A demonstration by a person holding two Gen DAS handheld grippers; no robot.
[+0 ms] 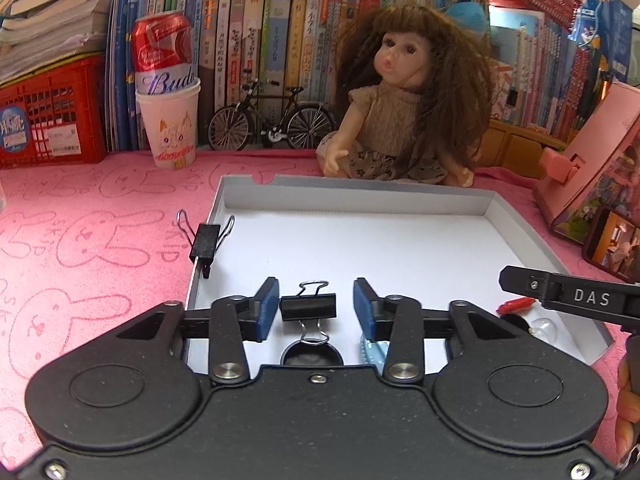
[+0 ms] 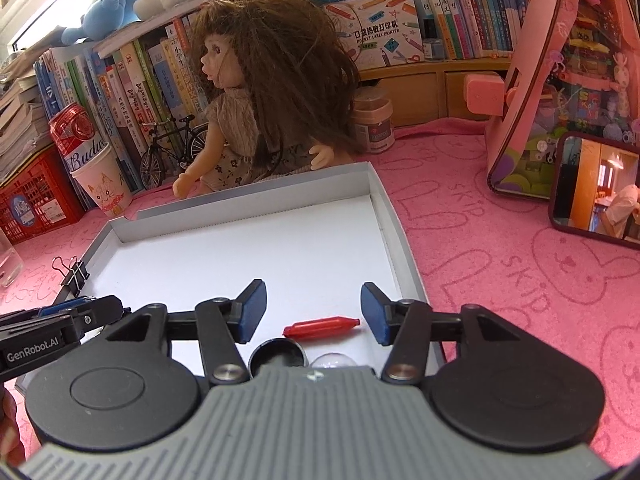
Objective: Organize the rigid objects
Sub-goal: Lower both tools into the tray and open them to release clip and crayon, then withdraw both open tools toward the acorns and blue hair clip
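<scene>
A shallow white box lid lies on the pink cloth. In the left wrist view my left gripper is open, its blue pads either side of a black binder clip lying in the lid, not touching it. A second binder clip is clamped on the lid's left wall; it also shows in the right wrist view. My right gripper is open over the lid's near part, with a red pen-shaped piece lying between its pads. A round black cap and a clear dome lie just below.
A doll sits behind the lid, with a toy bicycle, a cup holding a red can and a red crate along the bookshelf. A pink toy house and a phone stand to the right.
</scene>
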